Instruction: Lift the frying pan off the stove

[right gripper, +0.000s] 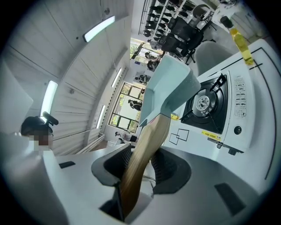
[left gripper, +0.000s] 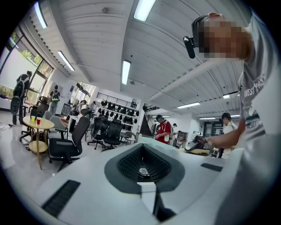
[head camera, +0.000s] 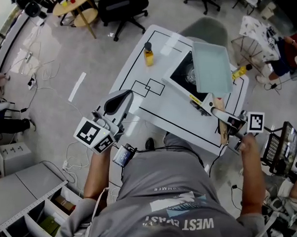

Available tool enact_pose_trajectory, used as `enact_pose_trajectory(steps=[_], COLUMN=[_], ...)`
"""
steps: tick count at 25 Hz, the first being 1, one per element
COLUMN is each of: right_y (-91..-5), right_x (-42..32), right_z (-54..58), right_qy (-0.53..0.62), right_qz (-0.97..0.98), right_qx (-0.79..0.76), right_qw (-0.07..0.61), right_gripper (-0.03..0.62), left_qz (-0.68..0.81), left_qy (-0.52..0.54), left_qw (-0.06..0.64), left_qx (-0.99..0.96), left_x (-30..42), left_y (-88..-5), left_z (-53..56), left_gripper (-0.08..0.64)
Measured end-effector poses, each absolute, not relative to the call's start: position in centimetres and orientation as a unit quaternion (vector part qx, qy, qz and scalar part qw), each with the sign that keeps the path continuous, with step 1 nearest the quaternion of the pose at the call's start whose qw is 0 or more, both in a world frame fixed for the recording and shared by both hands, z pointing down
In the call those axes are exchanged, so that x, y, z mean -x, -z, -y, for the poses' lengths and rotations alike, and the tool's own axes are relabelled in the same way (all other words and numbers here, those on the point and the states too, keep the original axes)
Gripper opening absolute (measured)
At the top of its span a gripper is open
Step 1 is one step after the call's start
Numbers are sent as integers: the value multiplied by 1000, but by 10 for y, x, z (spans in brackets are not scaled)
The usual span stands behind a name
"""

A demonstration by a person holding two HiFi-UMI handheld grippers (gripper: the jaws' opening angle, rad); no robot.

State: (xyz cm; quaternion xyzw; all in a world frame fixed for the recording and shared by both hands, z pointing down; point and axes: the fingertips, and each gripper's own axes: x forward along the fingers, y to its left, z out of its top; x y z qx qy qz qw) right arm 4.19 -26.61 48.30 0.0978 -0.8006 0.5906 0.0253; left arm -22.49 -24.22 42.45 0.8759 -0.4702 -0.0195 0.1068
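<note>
A pale teal square frying pan with a wooden handle hangs in the air above the black-topped portable gas stove on the white table. My right gripper is shut on that handle near the table's right front corner. In the right gripper view the handle runs up between the jaws to the pan, and the stove's burner lies bare below it. My left gripper floats off the table's left front edge, shut and holding nothing.
A yellow bottle stands at the table's far left. Another yellow bottle lies right of the stove. A grey chair sits behind the table, and office chairs stand farther back. Cables run over the floor at left.
</note>
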Motion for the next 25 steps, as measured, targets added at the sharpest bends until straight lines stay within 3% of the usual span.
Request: enact_pose_trajectory(steps=[25], right_y=[-434], right_x=[-83], right_z=[215], right_qy=[-587], right_qz=[805], right_qx=[-89], right_qw=[13], right_gripper=[143], left_qz=[449], left_qy=[18], left_qw=[99], left_qx=[-888], left_x=[191], left_y=[-415], left_z=[218], left_gripper=[-2])
